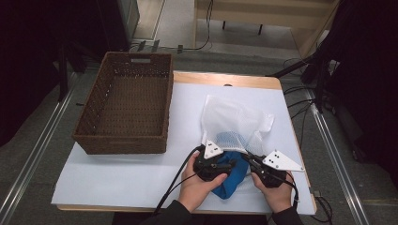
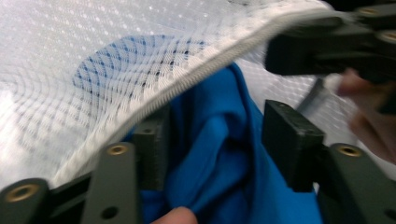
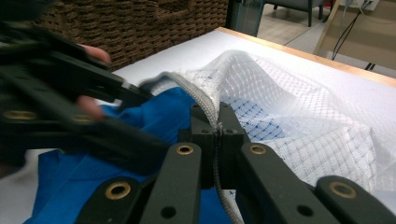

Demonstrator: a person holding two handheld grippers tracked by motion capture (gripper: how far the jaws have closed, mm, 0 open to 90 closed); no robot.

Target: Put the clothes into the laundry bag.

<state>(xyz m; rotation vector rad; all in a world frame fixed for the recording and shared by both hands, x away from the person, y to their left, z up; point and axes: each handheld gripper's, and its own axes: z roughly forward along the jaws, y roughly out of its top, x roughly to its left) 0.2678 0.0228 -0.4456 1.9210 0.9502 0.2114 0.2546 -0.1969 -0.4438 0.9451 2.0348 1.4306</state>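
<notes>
Blue cloth (image 1: pixel 231 177) going into a white mesh bag (image 1: pixel 234 123) near the front edge of the surface (image 1: pixel 131 174) — part already under the mesh, the rest bunched outside the mouth.

Right tongs (image 3: pixel 218 133) pressed together on the zipper edge (image 3: pixel 205 108) of the bag, lifting it so the mouth gapes. Left tongs (image 2: pixel 219 140) spread about halfway, a fold of the blue cloth between the pads but seemingly not pinched.

To do it well:
- Keep the right grip firm and the edge raised, not dragged sideways — a sagging mouth likely snags the cloth.
- Close the left tongs on a thick fold, not on the mesh beside it.
- Push deep into the bag, away from the zipper, then let go and take the next fold.
- Feed short lengths; bunching at the opening probably blocks the rest.

Wicker basket (image 1: pixel 124 105) well apart at the left, not involved.
</notes>
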